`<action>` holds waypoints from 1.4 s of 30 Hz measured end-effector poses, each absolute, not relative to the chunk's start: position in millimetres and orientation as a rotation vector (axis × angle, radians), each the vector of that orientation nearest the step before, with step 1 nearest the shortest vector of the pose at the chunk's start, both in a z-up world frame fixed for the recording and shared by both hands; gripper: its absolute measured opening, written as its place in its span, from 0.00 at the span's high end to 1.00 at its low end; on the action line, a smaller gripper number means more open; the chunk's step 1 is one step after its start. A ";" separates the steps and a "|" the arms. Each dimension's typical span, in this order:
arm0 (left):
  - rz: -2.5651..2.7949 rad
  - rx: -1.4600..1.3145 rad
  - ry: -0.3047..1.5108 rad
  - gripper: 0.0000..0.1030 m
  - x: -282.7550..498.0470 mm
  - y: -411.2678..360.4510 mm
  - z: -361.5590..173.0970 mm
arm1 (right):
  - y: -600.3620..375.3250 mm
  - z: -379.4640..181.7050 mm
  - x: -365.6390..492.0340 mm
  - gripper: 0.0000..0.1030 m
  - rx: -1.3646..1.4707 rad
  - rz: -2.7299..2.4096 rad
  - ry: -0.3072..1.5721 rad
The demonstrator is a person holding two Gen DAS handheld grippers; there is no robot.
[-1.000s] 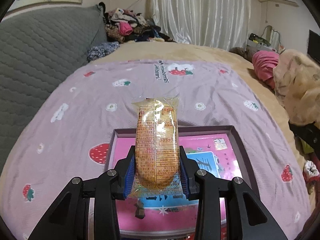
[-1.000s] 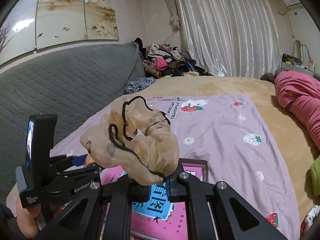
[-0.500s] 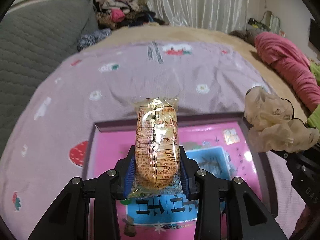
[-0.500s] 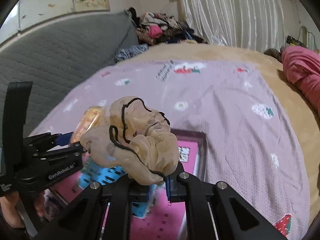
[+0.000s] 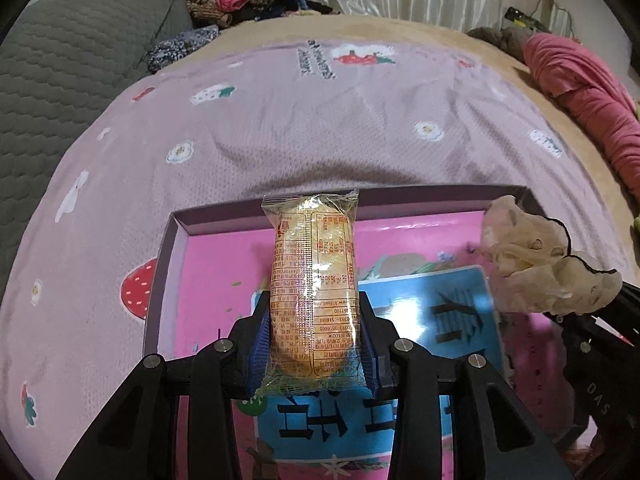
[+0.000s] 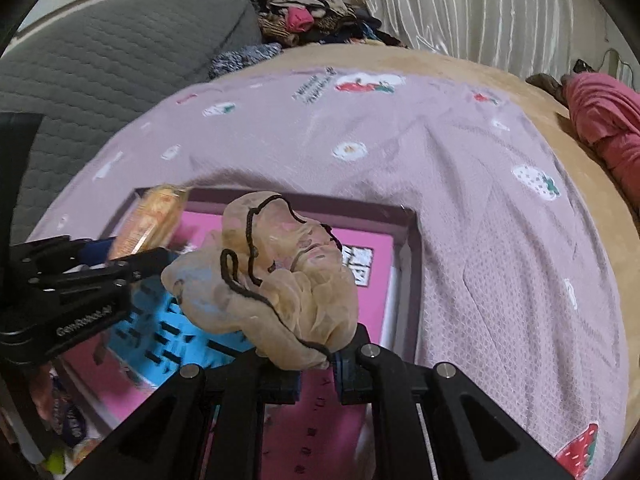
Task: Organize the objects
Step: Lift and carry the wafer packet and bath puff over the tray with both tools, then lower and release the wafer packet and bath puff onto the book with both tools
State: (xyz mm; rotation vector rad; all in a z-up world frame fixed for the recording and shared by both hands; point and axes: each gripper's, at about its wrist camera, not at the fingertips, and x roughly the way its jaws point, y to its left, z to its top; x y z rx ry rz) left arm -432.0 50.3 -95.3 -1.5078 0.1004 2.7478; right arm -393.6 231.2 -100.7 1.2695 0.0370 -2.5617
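Snack packet [image 5: 313, 304] in the left gripper [image 5: 312, 344]: dense red print, mostly too small to read; "100" and partial digit strings like "0393-" make out near its lower end, percent figures in a small table near the top. Blue card [image 5: 420, 360] in the pink box [image 5: 224, 272]: large black Chinese characters, cut off by the gripper. Lilac sheet [image 5: 320, 120]: dark English lettering beside the strawberry print, too blurred to read. Left gripper body in the right wrist view [image 6: 80, 312]: white brand lettering, looks like "GenRobot", soft. Right gripper [image 5: 596, 400] casing, left wrist view: "DAS"
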 end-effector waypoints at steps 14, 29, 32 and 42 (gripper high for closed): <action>2.755 -1.577 0.112 0.59 -443.9 40.0 -109.5 | 228.7 -116.9 -402.4 0.74 1.339 -2.538 0.052; 2.765 -1.595 0.050 0.35 -434.3 27.7 -88.0 | 225.7 -105.7 -397.1 0.38 1.307 -2.576 0.130; 2.794 -1.589 0.095 0.24 -429.7 29.9 -80.6 | 227.4 -99.4 -394.8 0.35 1.284 -2.592 0.124; 2.818 -1.547 0.169 0.23 -425.1 37.1 -71.4 | 232.2 -94.7 -394.6 0.24 1.282 -2.641 0.099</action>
